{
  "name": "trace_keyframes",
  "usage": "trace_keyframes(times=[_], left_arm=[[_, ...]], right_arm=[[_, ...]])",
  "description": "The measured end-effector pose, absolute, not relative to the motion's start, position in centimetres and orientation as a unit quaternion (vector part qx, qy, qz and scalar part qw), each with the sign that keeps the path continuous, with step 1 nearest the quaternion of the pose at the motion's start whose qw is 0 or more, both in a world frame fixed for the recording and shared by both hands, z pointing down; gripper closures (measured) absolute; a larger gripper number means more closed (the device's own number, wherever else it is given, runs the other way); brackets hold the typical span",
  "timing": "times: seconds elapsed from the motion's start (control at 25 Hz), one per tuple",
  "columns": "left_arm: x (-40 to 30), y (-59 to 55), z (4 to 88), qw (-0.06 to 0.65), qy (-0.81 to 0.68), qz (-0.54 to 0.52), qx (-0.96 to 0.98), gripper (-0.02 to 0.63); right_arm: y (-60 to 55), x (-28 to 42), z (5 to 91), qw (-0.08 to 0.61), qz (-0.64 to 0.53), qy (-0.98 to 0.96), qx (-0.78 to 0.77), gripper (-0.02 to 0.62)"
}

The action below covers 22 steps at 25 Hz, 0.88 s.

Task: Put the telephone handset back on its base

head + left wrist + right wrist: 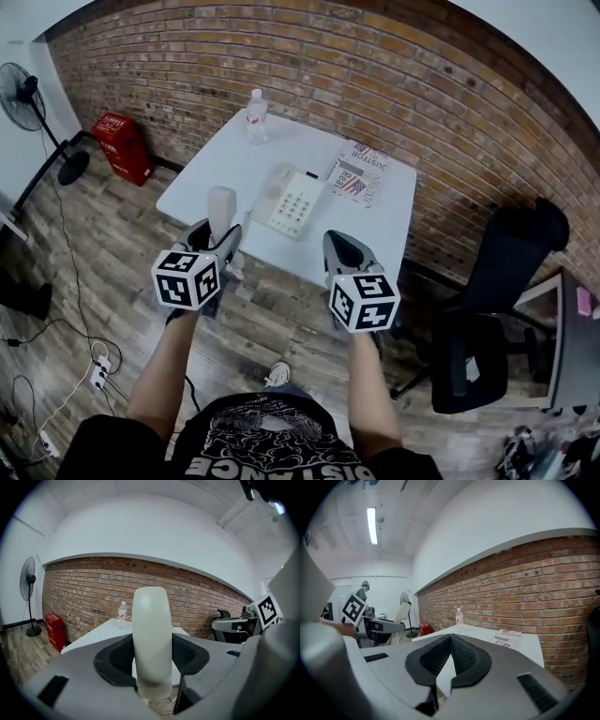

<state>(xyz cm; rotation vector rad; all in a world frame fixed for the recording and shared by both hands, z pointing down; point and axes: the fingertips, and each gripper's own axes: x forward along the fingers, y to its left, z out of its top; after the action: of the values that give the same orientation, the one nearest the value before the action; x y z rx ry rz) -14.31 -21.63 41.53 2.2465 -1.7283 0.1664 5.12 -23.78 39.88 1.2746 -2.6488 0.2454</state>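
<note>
Nearest to me, my left gripper [223, 246] is clamped on the telephone handset [221, 208]. The left gripper view shows the pale handset standing upright between the two dark pads, which press against its sides. My right gripper [339, 248] has its jaws together with nothing between them; in its own view the pads meet at the tips.

Both grippers hang over the wooden floor on my side of the telephone base [291, 202]. The handset is held in the air, short of the base and to its left, and touches neither the base nor the table.

The base lies on the white table [211, 173] near the table's front edge, keypad up, its cradle side bare. Just beyond the base and to its right lies a magazine [359, 175]. Farther behind the base, to its left near the table's back edge, stands a clear water bottle [256, 116].

Past that runs a brick wall [309, 66]. Well left of the base, a red box [122, 147] sits at the wall's foot, with a standing fan [23, 98] farther left. Well right of the base stands a black office chair [497, 281].
</note>
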Motion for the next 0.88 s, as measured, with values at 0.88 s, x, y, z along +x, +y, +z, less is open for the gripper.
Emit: trace_keyframes(times=[0.88], left_arm=[[-13.0, -28.4, 43.6, 0.175, -0.583, 0.118, 0.785, 0.383]], right_arm=[[-29.5, 5.3, 40.0, 0.090, 0.079, -0.901, 0.417, 0.594]])
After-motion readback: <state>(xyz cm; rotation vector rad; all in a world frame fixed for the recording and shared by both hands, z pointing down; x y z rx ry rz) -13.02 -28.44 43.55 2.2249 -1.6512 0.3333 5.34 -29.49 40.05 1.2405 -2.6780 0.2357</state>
